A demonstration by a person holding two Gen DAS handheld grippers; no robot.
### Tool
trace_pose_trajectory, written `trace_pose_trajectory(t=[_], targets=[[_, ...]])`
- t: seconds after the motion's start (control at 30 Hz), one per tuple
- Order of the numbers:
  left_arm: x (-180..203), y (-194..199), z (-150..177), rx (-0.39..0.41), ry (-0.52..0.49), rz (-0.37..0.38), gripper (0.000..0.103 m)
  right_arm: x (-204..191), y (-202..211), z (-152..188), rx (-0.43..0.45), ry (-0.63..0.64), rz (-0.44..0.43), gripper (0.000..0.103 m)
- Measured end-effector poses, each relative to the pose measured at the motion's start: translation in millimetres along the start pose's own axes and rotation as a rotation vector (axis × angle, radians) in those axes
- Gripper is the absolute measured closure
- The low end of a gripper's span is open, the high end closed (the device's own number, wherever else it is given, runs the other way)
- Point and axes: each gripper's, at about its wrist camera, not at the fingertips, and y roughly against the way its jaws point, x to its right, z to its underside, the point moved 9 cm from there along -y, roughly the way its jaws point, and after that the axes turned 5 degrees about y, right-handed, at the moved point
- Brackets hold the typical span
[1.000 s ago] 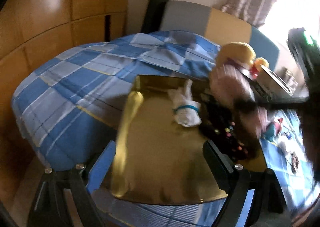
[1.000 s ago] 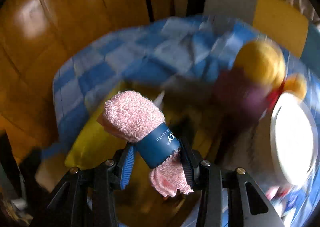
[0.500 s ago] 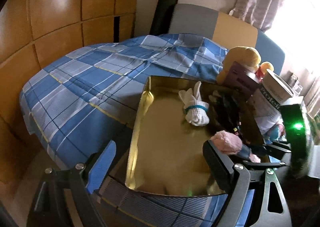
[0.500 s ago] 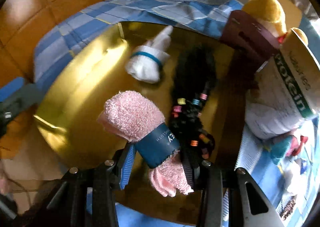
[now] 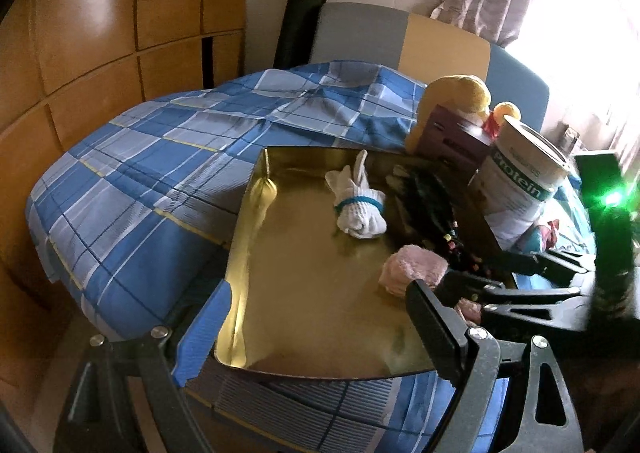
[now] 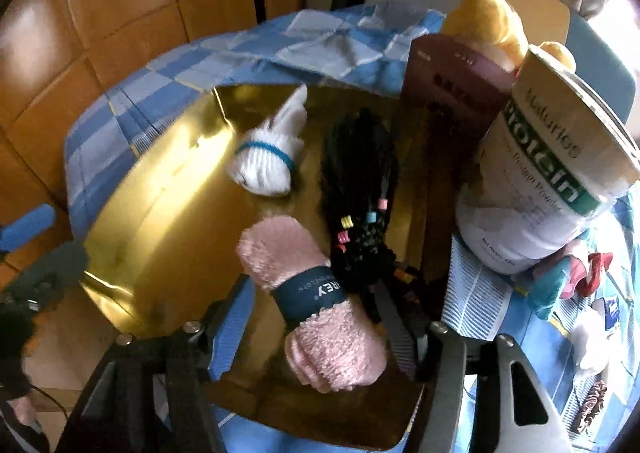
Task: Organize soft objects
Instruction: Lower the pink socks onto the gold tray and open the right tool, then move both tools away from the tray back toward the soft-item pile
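Note:
A gold tray [image 5: 304,293] [image 6: 160,205] lies on the bed. A white rolled sock [image 5: 360,209] [image 6: 268,161] with a blue band and a black hairpiece [image 5: 432,205] [image 6: 360,193] with coloured beads rest in it. A pink rolled cloth [image 6: 320,293] [image 5: 412,273] with a dark blue band lies on the tray floor beside the hairpiece. My right gripper [image 6: 314,327] [image 5: 500,293] straddles it, jaws opening, and a gap shows at the blue pad. My left gripper [image 5: 320,333] hangs open over the tray's near edge with nothing between its fingers.
A protein can [image 5: 520,189] [image 6: 548,173], a maroon box [image 5: 452,133] and a yellow plush toy [image 5: 460,93] crowd the tray's right and far side. Small toys [image 6: 576,277] lie on the blue checked bedspread [image 5: 160,173]. Wooden cabinet doors stand on the left.
My right gripper came down into the tray with the pink cloth and its jaws spread, leaving the cloth resting on the tray floor. The left gripper's view shifted only slightly.

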Motion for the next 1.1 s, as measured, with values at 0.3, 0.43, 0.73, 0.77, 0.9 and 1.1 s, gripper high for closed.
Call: trace_pose_trajectory(t=[0.3,0.43,0.73,0.77,0.9,1.1], targets=[[15.6,1.9,5.3,-0.007,-0.041,0.009,0.014,11.3,29.2,-0.4,0.089,-0.039,0.003,0.039],[22.3,1.6,7.7,-0.014,-0.058,0.011,0.014,20.2,42.4,1.2,0.127,-0.051,0.007,0.039],[34.7,1.3,12.0,-0.026,-0.084,0.021,0.014,66.4,87.2,13.0,0.233,-0.111,0.06,0.039],[34.8,1.1,12.0,-0.031,-0.082,0.024,0.014,75.3,92.0,15.8,0.24,-0.127,0.071,0.038],[42.4,5.5,9.0,-0.016,-0.096,0.049,0.014,134.6,108.9,38.0,0.234,-0.229,0.156,0.038],[64.5,14.3,2.4,0.004,-0.138,0.1,0.014,251.9,123.1,94.5,0.19,-0.503,0.336,0.038]])
